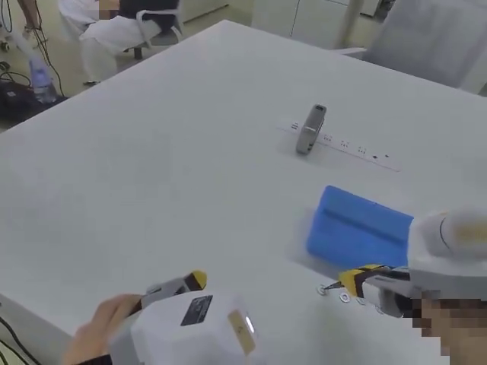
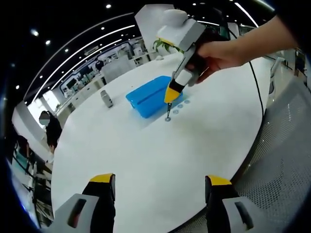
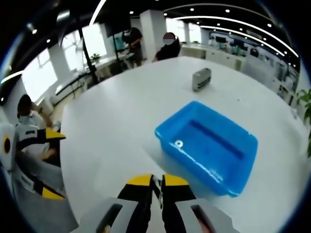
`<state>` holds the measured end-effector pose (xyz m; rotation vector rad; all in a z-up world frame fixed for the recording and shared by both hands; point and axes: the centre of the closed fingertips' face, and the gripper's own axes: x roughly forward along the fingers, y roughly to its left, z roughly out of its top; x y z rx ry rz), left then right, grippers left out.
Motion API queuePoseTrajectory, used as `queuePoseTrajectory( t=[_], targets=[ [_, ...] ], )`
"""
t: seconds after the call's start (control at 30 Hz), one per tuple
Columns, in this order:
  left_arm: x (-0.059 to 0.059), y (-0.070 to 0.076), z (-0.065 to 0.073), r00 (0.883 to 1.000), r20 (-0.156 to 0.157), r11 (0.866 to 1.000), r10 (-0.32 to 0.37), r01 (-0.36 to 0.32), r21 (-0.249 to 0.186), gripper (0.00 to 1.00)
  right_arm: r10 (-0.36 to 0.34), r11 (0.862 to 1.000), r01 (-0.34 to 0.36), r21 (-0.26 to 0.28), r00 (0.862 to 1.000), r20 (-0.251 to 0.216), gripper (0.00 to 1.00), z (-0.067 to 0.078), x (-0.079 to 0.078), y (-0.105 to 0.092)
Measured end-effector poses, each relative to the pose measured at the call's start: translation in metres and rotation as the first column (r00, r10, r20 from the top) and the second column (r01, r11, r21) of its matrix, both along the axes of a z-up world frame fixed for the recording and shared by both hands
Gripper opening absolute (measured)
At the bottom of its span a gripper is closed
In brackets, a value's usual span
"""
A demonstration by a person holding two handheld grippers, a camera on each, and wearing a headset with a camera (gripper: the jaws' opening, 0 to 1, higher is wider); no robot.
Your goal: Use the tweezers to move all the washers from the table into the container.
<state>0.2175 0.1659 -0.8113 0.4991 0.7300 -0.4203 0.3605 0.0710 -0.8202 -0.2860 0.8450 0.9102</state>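
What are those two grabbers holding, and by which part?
The right gripper clamps the tweezers by their handle end, tips pointing down; the left gripper holds nothing.

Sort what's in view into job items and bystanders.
Job: tweezers held in the right gripper; loose washers beside the blue container; one washer already inside it.
Lying about: grey block, power strip, bottle.

Ceiling spots (image 2: 108,6) light your white tabletop (image 1: 152,175) evenly. Your head view is soft; fisheye edges bend.
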Motion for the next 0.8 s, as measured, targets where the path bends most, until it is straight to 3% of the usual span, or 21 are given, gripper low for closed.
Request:
queuePoseTrajectory(
  t=[0.1,0.17,0.3,0.63,0.73,0.77,0.8],
  targets=[
    [0.0,0.0,0.0,1.0,0.0,1.0,-0.001,0.001,0.003,0.77,0.012,0.999,-0.013,-0.029,0.999,-0.039,0.03,-0.001,0.004,0.003],
    [-0.001,0.001,-0.001,1.0,-0.003,1.0,0.001,-0.001,0.006,0.76,0.023,0.999,-0.026,-0.042,0.998,-0.066,0.03,-0.001,-0.001,0.006],
    [-0.001,0.001,0.0,1.0,-0.001,1.0,0.001,-0.001,0.007,0.76,0.047,0.995,-0.053,-0.078,0.996,-0.079,0.03,-0.002,0.005,0.011],
    [-0.001,0.001,0.0,1.0,-0.001,1.0,0.001,-0.001,0.008,0.76,0.075,0.992,-0.087,-0.096,0.99,-0.121,0.03,0.0,0.003,0.013],
    [-0.001,0.001,0.0,1.0,-0.002,1.0,0.0,0.0,0.008,0.76,0.065,0.994,-0.077,-0.082,0.988,-0.138,0.03,0.0,0.003,0.014],
    [-0.001,0.001,-0.001,1.0,-0.004,1.0,0.001,-0.001,0.009,0.76,0.06,0.994,-0.073,-0.075,0.985,-0.163,0.03,-0.001,0.0,0.014],
    [-0.001,0.001,-0.001,1.0,-0.004,1.0,0.001,-0.001,0.009,0.76,0.056,0.996,-0.066,-0.063,0.987,-0.153,0.03,0.0,0.003,0.015]
  ],
)
